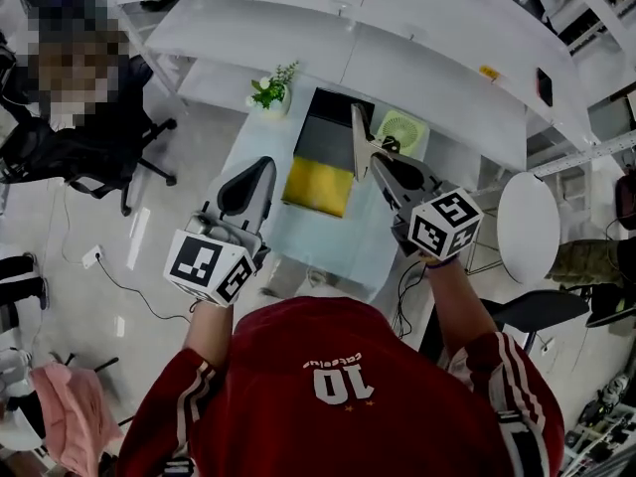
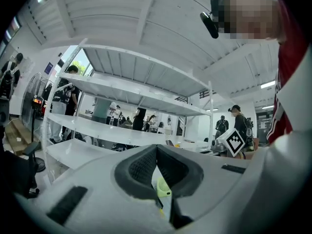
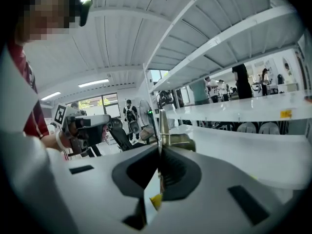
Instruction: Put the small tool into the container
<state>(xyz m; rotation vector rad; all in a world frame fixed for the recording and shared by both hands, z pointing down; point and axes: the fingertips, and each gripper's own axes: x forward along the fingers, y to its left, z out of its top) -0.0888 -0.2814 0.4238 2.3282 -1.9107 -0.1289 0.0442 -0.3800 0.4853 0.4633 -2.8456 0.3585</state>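
Grippers sit in both of the person's hands above a pale table (image 1: pixel 328 246). In the right gripper view the right gripper (image 3: pixel 160 149) has its jaws pressed flat on the small tool (image 3: pixel 163 126), a thin brass-coloured metal strip that sticks out past the fingertips and points upward. In the head view the same tool (image 1: pixel 356 137) lies along the right edge of the black container (image 1: pixel 336 117), between it and a little green fan (image 1: pixel 403 129), outside the container; how high it hangs above the table cannot be told. The container stands open in the middle of the table, with a yellow part (image 1: pixel 318 187) at its near end. The left gripper (image 1: pixel 260 170) is to the left of the container, and in its own view its jaws meet at the tips with nothing caught between them, the fan showing through the gap behind. A potted plant (image 1: pixel 270 92) stands at the table's far left corner
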